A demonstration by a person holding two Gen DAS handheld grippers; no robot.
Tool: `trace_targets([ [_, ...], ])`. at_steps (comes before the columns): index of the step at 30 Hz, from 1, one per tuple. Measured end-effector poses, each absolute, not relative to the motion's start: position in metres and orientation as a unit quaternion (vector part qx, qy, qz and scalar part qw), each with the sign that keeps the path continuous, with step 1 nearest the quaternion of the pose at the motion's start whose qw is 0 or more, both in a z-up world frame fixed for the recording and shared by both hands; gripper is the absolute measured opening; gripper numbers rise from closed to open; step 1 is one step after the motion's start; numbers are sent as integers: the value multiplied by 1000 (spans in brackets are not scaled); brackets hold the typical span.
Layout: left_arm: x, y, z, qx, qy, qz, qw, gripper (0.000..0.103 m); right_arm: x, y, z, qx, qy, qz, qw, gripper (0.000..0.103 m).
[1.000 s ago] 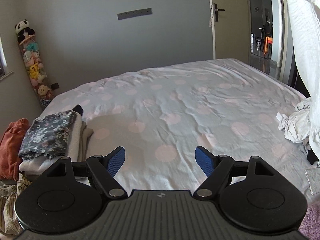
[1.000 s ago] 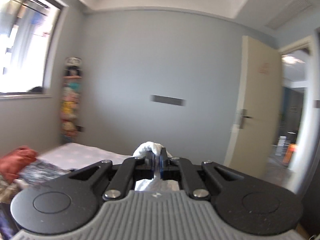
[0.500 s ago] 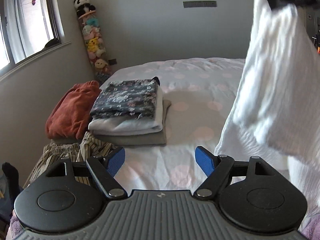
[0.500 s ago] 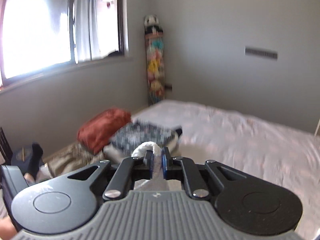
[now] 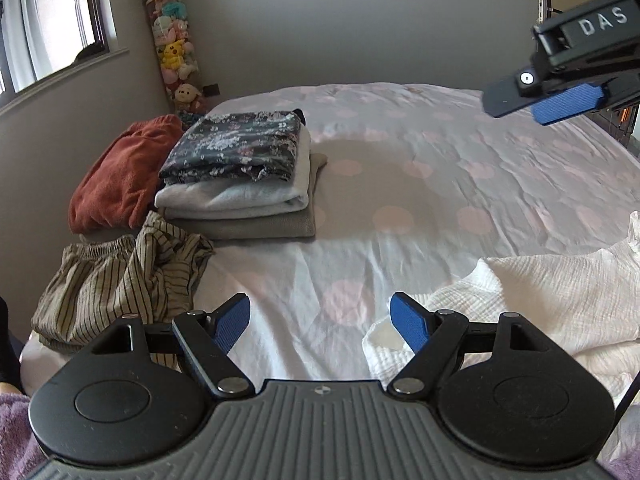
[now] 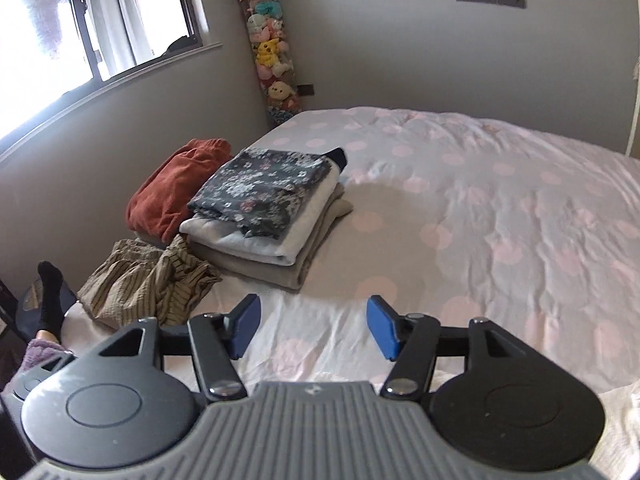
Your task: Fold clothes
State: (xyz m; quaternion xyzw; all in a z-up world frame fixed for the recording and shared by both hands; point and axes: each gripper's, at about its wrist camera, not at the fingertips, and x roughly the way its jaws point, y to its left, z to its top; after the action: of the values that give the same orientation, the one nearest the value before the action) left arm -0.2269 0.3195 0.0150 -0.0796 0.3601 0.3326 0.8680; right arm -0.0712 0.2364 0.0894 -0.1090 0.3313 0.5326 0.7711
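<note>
Left wrist view alone shows the white garment (image 5: 540, 300); left gripper (image 5: 320, 316) and right gripper (image 6: 312, 326) both spread, empty.

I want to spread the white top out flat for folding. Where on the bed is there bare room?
The widest bare stretch of the bed runs from the folded stack rightward and back toward the wall. A smaller bare strip lies between the striped garment and the white top. The left edge is crowded: stack, striped garment and rust-red garment.

three folded garments (image 5: 240, 168) stacked far left; three loose ones: rust (image 5: 120, 172), striped (image 5: 120, 272), white (image 5: 540, 300) near right; one bed (image 5: 460, 152).
</note>
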Motion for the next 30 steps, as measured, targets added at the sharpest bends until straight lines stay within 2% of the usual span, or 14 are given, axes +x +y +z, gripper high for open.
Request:
trace_targets([
  [3, -226, 324, 10, -85, 354, 337, 868, 77, -79, 242, 85, -125, 322, 542, 766, 63],
  [6, -219, 322, 8, -83, 352, 325, 874, 77, -67, 225, 76, -124, 321, 515, 785, 71],
  [16, -162, 311, -16, -66, 375, 253, 889, 77, -2, 89, 0, -114, 378, 333, 856, 78],
  [30, -33, 243, -58, 31, 424, 120, 897, 77, 51, -72, -103, 2, 482, 138, 865, 85],
])
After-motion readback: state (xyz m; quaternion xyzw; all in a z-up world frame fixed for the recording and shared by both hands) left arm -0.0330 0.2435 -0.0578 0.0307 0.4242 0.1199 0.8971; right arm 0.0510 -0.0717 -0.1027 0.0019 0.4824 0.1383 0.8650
